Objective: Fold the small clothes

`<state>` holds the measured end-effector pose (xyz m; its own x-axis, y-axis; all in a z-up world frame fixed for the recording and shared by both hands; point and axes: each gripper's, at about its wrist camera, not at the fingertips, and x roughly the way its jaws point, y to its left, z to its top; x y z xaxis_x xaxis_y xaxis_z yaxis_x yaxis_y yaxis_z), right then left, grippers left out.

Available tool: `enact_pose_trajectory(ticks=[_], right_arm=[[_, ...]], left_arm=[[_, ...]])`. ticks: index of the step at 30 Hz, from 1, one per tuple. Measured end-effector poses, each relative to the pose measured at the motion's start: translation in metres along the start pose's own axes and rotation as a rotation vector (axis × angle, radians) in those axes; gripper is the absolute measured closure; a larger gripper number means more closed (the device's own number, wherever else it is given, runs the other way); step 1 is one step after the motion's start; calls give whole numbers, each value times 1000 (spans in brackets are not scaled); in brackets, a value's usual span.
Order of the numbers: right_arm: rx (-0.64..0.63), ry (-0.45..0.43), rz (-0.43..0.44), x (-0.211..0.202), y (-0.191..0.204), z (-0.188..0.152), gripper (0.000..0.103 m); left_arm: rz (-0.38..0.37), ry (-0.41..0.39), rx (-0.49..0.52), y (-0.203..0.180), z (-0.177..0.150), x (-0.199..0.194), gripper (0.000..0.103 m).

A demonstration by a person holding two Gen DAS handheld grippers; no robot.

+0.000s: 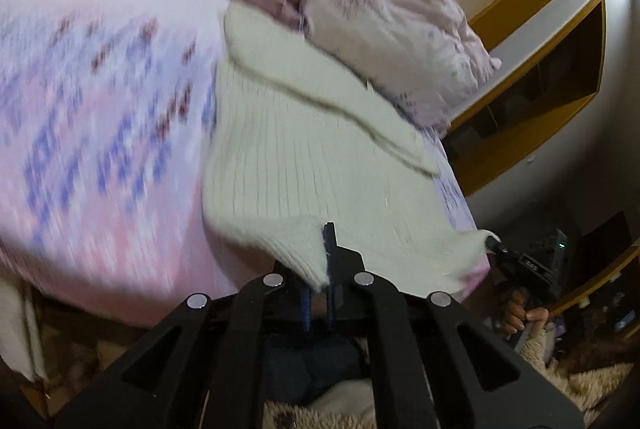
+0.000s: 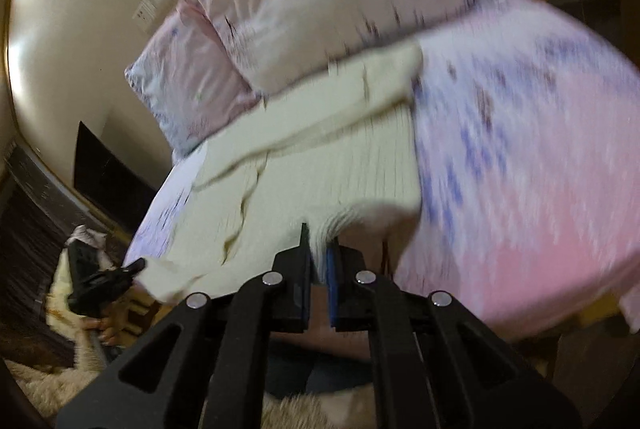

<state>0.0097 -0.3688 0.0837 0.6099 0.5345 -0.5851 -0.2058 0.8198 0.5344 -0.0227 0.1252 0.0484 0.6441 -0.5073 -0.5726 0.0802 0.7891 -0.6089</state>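
A cream ribbed knit sweater (image 1: 288,149) lies spread on the bed, one sleeve folded across its upper part. It also shows in the right wrist view (image 2: 320,169). My left gripper (image 1: 326,249) is shut on one lower hem corner of the sweater at the bed's near edge. My right gripper (image 2: 319,249) is shut on the other lower hem corner. Each view shows the other gripper pinching its corner: the right one (image 1: 496,243) and the left one (image 2: 134,267). The hem stretches between them.
The bed has a pink sheet with purple print (image 1: 100,149). Two pink pillows (image 1: 380,13) lie at the head, just beyond the sweater. A wooden shelf unit (image 1: 560,69) stands by the wall. A fluffy beige rug (image 2: 60,389) covers the floor below.
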Motion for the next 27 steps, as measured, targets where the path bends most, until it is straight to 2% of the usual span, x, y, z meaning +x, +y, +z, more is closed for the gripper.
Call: enact_pose_trajectory(ticks=[6,13,16,22,24,27], right_arm=[[-110,-192,-57,7,32,53,97],[-130,-297,-97,46,49,123,97],[-108,-314,-110,65,47,145,97],[-40,-309,-169,129,33,187,97],[-17,-291,-202,154,25,197,97],[39,-224,-254,194,5,205,97]], left_arm=[[52,-107,73,-16,59,3,99],[92,-195,135,-25,137,34,99],[95,-214,139,-23,165,50,99],[102,-225,128,-11,212,95,99],[105,-217,111,-1,224,116,99],[114,-163,34,25,237,156,99]])
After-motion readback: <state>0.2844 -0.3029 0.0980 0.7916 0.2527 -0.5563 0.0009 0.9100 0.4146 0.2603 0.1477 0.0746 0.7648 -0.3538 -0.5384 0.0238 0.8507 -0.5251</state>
